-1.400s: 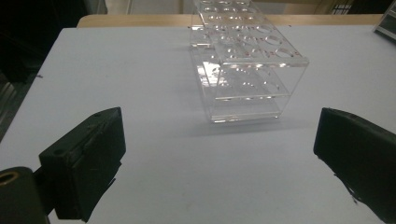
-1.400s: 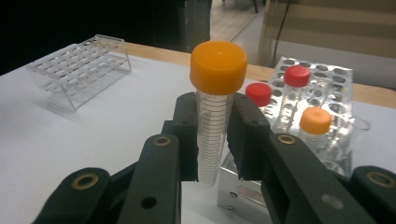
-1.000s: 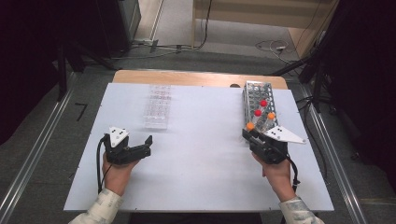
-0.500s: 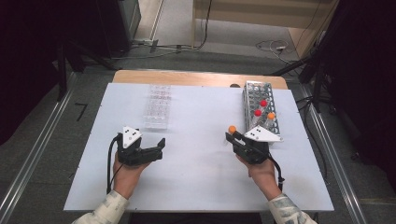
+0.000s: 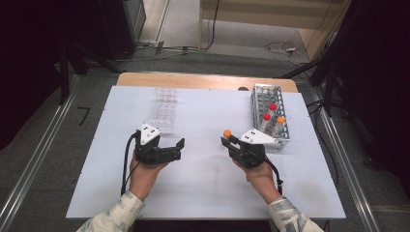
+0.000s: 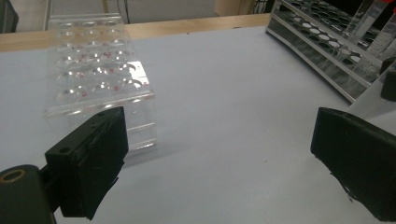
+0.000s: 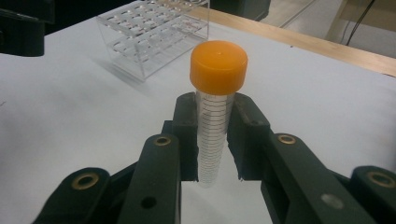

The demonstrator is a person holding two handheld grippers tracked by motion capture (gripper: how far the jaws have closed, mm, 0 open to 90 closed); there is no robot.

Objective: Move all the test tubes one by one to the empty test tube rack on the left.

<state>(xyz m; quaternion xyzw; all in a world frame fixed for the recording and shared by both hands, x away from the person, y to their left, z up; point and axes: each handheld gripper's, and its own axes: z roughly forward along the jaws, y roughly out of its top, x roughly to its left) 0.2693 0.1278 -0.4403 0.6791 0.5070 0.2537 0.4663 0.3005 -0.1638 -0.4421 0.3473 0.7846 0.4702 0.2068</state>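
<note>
The right gripper (image 7: 215, 140), matte black plastic, pinches a clear, ruled tube (image 7: 212, 140) with a smooth orange screw cap, held upright above the white table (image 5: 203, 193). The left gripper (image 5: 180, 147) points level toward it, its blocky jaws spread wide with nothing between them. Just beyond the left gripper stands a clear acrylic rack (image 6: 98, 79); behind the right gripper sits a metal wire rack (image 5: 263, 104) of red- and orange-capped tubes.
</note>
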